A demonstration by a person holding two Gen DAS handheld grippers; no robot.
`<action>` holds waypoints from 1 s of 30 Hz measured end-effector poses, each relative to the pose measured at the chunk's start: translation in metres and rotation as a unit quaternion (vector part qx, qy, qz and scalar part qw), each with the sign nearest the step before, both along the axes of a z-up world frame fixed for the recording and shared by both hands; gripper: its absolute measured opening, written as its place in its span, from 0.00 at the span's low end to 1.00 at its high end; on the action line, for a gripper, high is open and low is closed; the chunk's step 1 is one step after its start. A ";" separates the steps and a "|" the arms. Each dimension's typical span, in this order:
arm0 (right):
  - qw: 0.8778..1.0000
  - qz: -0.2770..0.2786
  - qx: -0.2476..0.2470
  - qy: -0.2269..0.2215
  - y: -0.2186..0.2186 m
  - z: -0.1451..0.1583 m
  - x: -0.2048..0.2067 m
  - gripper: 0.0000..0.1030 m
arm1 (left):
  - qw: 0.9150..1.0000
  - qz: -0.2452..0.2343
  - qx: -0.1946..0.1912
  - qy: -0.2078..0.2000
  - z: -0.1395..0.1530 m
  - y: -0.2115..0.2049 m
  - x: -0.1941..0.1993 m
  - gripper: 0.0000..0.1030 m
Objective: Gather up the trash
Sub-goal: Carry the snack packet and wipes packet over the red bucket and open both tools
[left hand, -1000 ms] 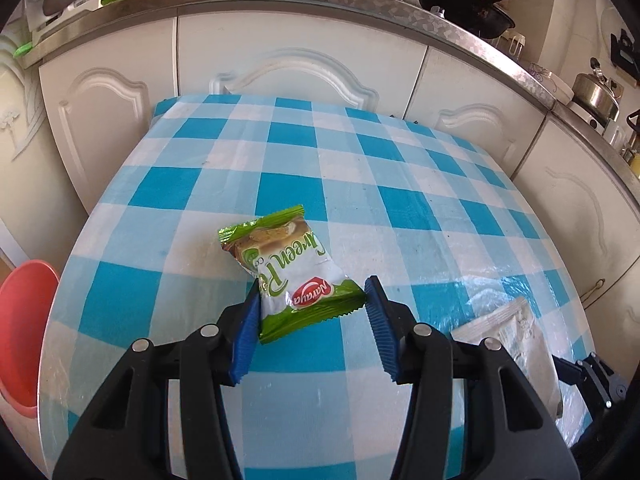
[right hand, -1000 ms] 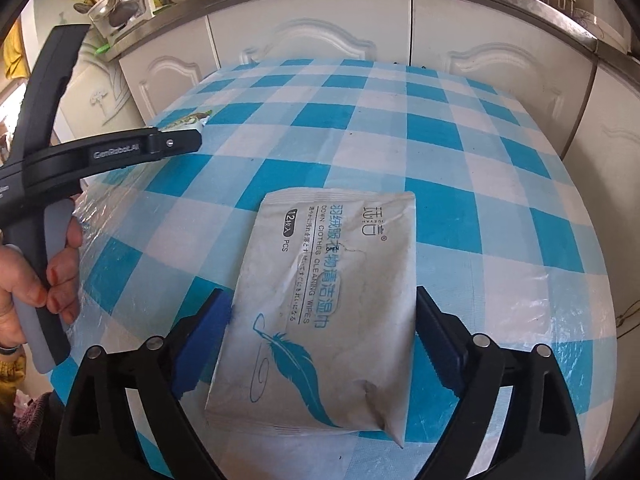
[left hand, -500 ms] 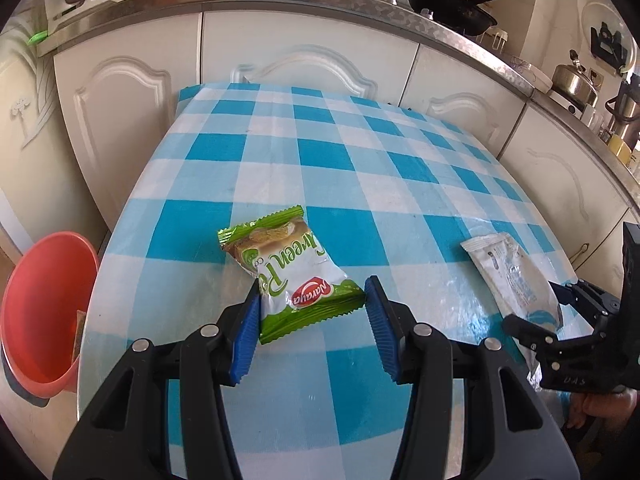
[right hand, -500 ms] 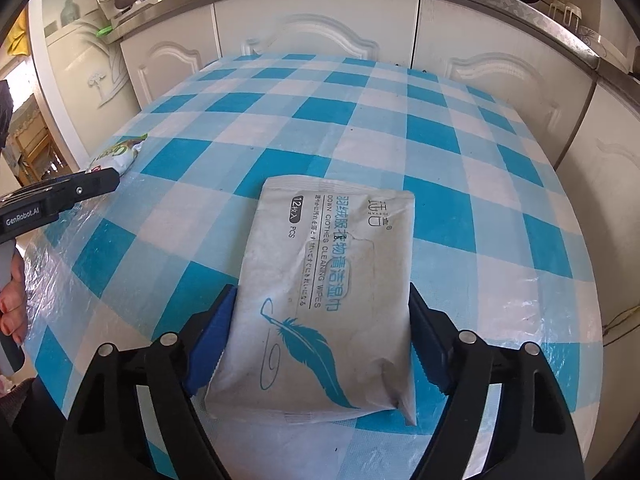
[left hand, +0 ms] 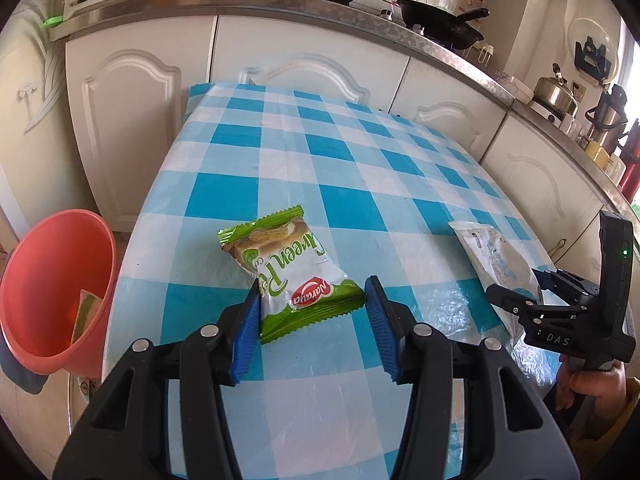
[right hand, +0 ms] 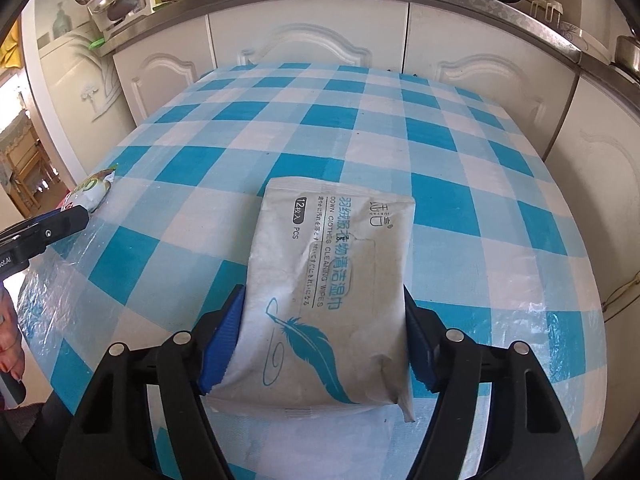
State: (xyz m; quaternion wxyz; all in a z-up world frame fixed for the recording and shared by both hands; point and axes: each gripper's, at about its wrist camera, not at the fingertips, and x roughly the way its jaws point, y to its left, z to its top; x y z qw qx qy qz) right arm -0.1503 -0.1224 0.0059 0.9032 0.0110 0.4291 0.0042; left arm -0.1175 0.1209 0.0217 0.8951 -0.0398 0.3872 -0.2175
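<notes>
Left tool (left hand: 312, 312): blue pads clamped on the lower end of a green-and-white snack packet (left hand: 290, 270), printed "Green P…" and "Navaya", carried above the checked desk (left hand: 360, 168). Right tool (right hand: 322, 342): jaws have just been closing, and both pads now press the sides of a flat white wipes pack (right hand: 328, 292) lying on the desk; its print reads "DOWN CLOTHES CLEANING WIPES", "OPEN" and "PCS", with a teal feather. Beyond the desk's left edge stands a red bin (left hand: 56, 292) holding one wrapper. White cabinets (right hand: 304, 40) lie behind.
</notes>
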 end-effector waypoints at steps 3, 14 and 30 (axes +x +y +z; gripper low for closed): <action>1.000 0.005 -0.001 -0.004 0.009 0.007 0.001 0.69 | 1.000 0.006 -0.003 -0.004 0.001 0.012 -0.005 0.50; 0.998 0.055 0.039 -0.008 0.059 0.036 0.026 0.69 | 0.997 0.072 -0.012 -0.017 0.008 0.076 -0.006 0.50; 0.967 0.227 0.116 0.014 0.206 0.067 0.072 0.69 | 0.970 0.243 -0.013 -0.023 0.005 0.209 0.002 0.50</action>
